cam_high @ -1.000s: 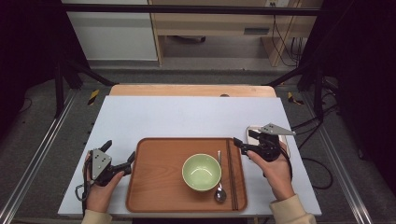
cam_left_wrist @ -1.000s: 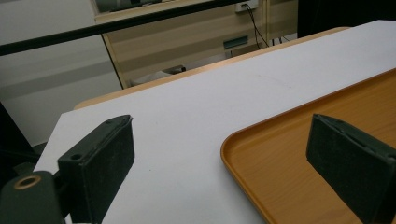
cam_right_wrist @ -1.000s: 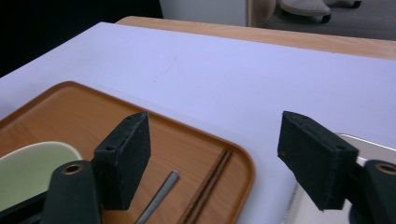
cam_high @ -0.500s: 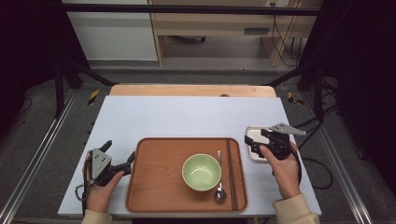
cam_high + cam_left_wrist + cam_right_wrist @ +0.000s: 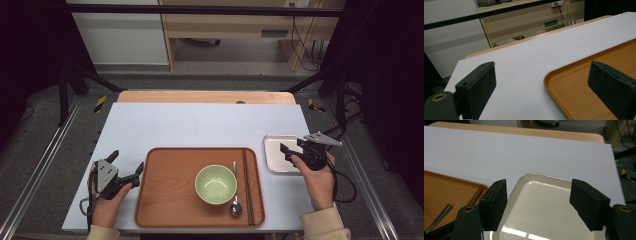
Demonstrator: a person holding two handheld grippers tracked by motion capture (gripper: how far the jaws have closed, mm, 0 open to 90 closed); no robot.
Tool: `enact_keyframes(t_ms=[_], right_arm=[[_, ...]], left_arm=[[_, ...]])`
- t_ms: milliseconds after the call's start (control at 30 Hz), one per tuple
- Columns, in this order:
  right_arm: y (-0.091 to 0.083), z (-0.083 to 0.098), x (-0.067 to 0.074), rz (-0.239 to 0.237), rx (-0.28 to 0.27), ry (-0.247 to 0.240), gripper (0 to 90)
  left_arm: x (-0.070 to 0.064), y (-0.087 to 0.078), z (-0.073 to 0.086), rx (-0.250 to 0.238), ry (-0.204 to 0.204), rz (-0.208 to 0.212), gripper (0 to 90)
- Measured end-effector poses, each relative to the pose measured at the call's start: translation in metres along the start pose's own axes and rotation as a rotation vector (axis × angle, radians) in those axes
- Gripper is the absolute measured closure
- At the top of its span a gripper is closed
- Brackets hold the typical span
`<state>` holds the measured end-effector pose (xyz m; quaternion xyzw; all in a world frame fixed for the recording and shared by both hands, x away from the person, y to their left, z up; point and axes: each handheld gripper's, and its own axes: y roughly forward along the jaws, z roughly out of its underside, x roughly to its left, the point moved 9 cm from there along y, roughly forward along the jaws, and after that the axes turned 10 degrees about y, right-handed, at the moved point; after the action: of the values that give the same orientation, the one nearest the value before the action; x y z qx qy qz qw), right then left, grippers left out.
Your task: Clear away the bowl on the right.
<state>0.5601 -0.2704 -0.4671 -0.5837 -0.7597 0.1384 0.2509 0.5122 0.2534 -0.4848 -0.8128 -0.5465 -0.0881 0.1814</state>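
No text, label, brand, number or sign can be read anywhere. The wooden tray [image 5: 165, 200] carries no lettering.

The high view looked forward and down from above the person's side, taking in the whole table [image 5: 200, 125], the floor and the shelving beyond. The left gripper view sat low and close over the table, facing the far edge across the corner of the wooden tray [image 5: 599, 82]. The right gripper view hung close above the metal tray [image 5: 544, 207], facing the same way. Both gripper views shared the wooden tray [image 5: 446, 192] with the high view.
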Motion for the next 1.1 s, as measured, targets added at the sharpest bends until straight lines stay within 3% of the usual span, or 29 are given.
enact_keyframes(t_ms=[367, 600, 1100], right_arm=[[-0.006, 0.008, -0.042, 0.092, 0.031, 0.035, 45.6], [-0.006, 0.018, -0.064, 0.140, 0.069, 0.089, 55.3], [-0.001, 0.030, -0.082, 0.131, 0.110, 0.181, 64.3]], left_arm=[[0.000, 0.000, 0.000, 0.002, 0.003, 0.000, 7.6], [0.000, 0.000, 0.000, 0.004, 0.005, 0.000, 7.7], [-0.001, 0.001, 0.000, 0.006, 0.007, 0.002, 7.8]])
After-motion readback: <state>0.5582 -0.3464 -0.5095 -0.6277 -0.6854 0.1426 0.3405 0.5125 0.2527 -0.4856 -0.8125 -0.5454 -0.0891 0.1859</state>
